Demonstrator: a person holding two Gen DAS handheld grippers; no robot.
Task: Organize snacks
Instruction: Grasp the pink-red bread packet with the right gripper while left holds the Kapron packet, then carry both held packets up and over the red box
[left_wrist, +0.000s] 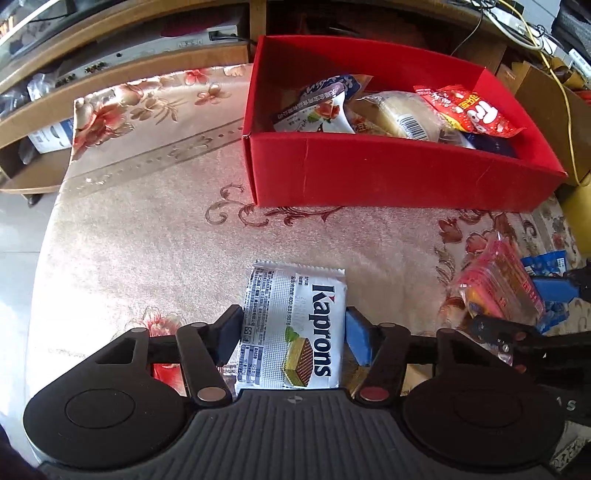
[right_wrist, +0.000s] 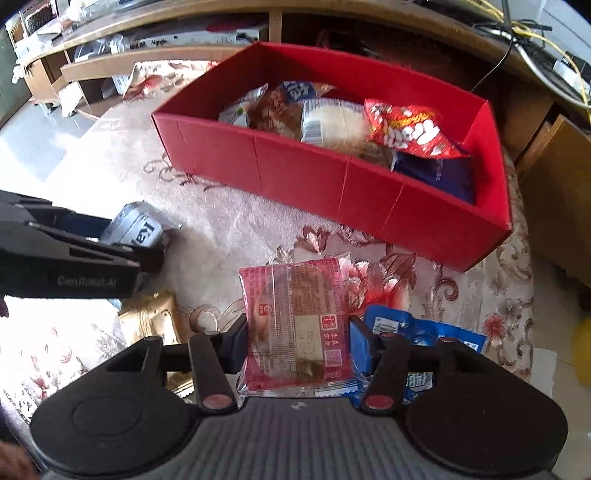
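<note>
The white Kaprons wafer packet sits clamped between the jaws of the left gripper, on the near side of the red box. The pink-wrapped cake is clamped in the right gripper, also nearer than the box. The box holds several snack packets, a red bag uppermost. A blue packet lies on the floral tablecloth beside the cake.

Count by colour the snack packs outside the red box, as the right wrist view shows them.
White Kaprons pack: 1
Pink pack: 1
Blue pack: 1
Gold pack: 1
Total: 4
</note>
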